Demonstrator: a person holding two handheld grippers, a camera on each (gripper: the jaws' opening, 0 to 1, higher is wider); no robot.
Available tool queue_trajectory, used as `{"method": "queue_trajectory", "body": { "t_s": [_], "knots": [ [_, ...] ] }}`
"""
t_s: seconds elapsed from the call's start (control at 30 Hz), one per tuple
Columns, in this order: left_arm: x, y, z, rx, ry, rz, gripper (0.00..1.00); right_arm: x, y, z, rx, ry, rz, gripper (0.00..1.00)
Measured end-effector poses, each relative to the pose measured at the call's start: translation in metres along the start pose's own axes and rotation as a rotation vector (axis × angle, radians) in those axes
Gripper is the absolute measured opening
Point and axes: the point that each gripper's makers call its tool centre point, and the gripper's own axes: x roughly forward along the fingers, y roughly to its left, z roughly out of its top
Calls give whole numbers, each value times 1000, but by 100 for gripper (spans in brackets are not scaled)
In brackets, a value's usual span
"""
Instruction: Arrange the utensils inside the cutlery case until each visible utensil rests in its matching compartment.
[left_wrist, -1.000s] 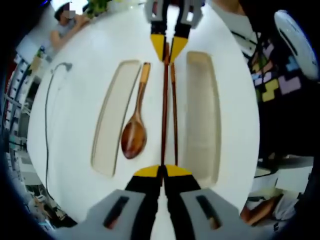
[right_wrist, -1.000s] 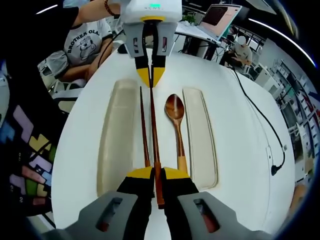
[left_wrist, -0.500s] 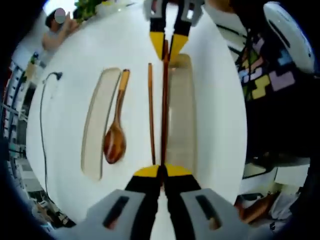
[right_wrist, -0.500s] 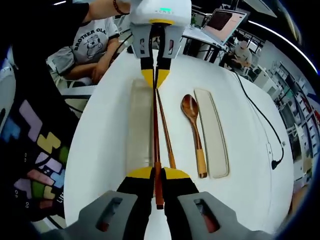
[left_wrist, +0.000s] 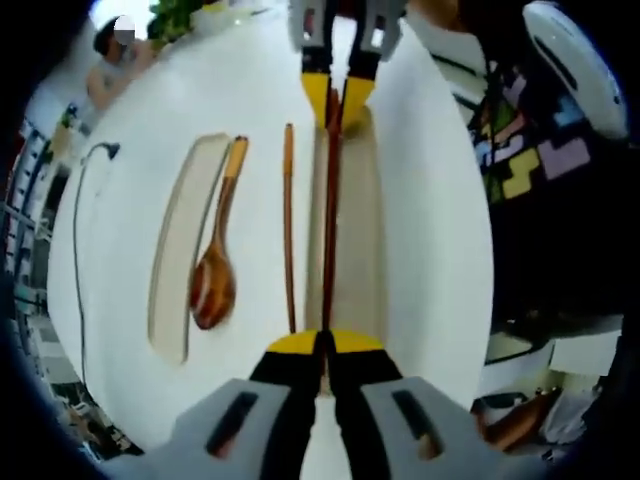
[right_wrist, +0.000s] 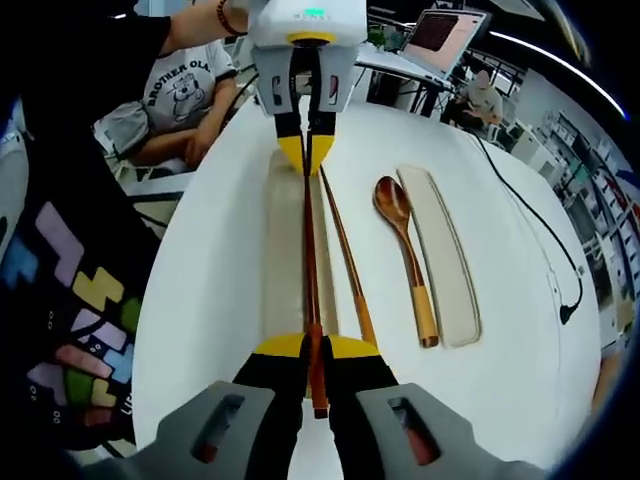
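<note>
Left gripper view, bottom centre: my left gripper (left_wrist: 322, 343) has its yellow-tipped jaws pinched on one end of a dark wooden chopstick (left_wrist: 329, 215). The stick runs straight up the frame to the right gripper (left_wrist: 337, 97) at top centre, whose jaws clamp the other end. The held chopstick lies lengthwise over the long beige compartment (left_wrist: 362, 240) of the cutlery case; I cannot tell whether it touches the floor of it.

Just left of that compartment, the second chopstick (left_wrist: 288, 225) lies on the white table (left_wrist: 130, 215), parallel to the held one. Further left, a wooden spoon (left_wrist: 214, 260) lies on the table, bowl towards the lower left, beside the narrower beige compartment (left_wrist: 178, 250), which holds nothing. A black cable (left_wrist: 78, 240) trails along the table's left edge.

Right gripper view: same arrangement, mirrored. Right gripper (right_wrist: 311, 347) at bottom centre grips the chopstick (right_wrist: 309, 250) over the compartment (right_wrist: 285, 250); left gripper (right_wrist: 305, 150) holds the far end. Loose chopstick (right_wrist: 347, 258), spoon (right_wrist: 403, 243) and narrow compartment (right_wrist: 443, 255) sit to the right.
</note>
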Motion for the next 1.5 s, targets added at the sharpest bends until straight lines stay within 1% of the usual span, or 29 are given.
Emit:
{"method": "queue_trajectory", "body": {
  "t_s": [0.33,0.53,0.63,0.83,0.97,1.2,1.5],
  "knots": [
    [4,-1,-3,-11,-9,-3,2,2,-2,2,0,8,3,5],
    [0,1,-4,-30,-26,-6,2,1,-4,5,7,4,-1,5],
    [-1,1,-6,-31,-21,-6,2,2,-2,9,-1,3,5,5],
    [3,1,-8,-32,-18,-6,2,5,-2,5,0,8,11,5],
    [5,1,-9,-34,-17,-10,2,5,0,5,4,-2,15,5],
    [4,3,-12,-32,-13,-3,2,7,-1,7,1,-4,13,5],
    [5,1,-17,-47,-28,1,2,14,0,8,-2,1,25,5]
  ]
}}
